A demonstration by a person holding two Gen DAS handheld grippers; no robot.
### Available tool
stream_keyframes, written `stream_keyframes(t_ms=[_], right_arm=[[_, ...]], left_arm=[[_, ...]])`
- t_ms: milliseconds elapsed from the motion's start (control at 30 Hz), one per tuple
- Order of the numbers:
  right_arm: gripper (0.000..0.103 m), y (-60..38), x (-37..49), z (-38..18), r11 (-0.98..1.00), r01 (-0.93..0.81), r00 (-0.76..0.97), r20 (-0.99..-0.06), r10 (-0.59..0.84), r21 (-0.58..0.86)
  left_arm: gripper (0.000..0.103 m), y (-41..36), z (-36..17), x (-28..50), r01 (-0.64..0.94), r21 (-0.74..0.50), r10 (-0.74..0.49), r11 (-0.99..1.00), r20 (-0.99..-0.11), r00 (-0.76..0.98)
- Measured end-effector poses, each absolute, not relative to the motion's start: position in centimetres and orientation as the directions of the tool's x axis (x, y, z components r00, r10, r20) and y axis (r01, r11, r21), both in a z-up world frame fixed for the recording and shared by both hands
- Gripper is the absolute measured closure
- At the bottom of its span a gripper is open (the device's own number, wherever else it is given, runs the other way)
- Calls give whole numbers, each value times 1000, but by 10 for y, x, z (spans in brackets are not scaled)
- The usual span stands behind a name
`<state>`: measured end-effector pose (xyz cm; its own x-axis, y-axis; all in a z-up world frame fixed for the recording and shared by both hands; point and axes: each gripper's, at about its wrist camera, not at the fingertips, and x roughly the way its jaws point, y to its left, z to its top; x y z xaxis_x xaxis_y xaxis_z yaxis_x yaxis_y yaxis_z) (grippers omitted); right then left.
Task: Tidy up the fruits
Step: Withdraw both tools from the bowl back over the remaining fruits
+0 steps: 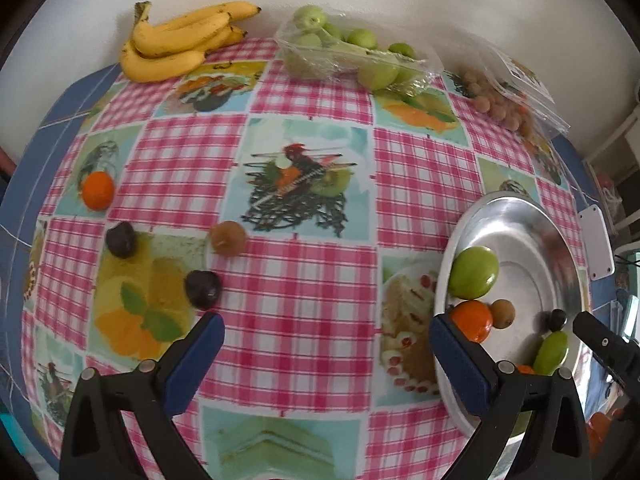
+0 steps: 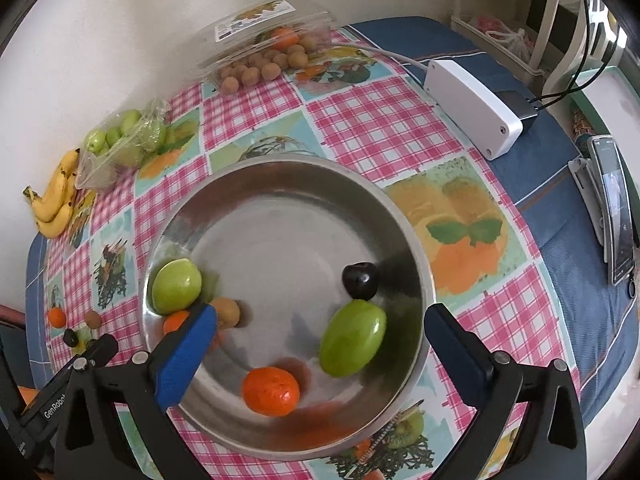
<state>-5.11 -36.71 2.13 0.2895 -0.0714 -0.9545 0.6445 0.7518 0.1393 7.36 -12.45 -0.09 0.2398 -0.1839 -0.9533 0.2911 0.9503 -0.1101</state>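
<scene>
Right gripper point(image 2: 320, 330) jaws wide, empty, over steel bowl point(image 2: 404, 216); left gripper point(image 1: 326, 340) likewise; "GenRobot" lettering legible.

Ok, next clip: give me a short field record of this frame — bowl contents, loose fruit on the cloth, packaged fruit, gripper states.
bowl: metal bowl, on checked tablecloth
in bowl: two green fruits, two oranges, dark cherry, small brown fruit
loose on cloth: orange, two dark cherries, brown fruit
at wall: bananas, bagged green fruits, clear box of brown fruits
left gripper: open, empty
right gripper: open, empty, over bowl
</scene>
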Motion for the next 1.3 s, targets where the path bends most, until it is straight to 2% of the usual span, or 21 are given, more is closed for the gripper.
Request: stream_keyframes(t_ms=[167, 367, 600, 800, 1300], right_arm=[[0, -354, -46, 25, 780, 609, 299, -953, -55, 146], [0, -334, -34, 27, 794, 583, 309, -951, -18, 174], [0, -305, -14, 34, 807, 549, 348, -937, 14, 216], [0, -270, 4, 34, 835, 487, 366, -928, 71, 256], [0, -168, 49, 1, 908, 317, 305, -936, 177, 275]], left_arm=[[0, -110, 15, 76, 288, -73, -162, 955, -941, 297], [0, -67, 28, 92, 174, -115, -168, 978, -929, 329], [0, -7, 29, 110, 19, -106, -106, 994, -928, 357], [0, 27, 26, 118, -53, -123, -97, 991, -930, 354], [0, 57, 5, 134, -94, -84, -50, 992, -946, 321]])
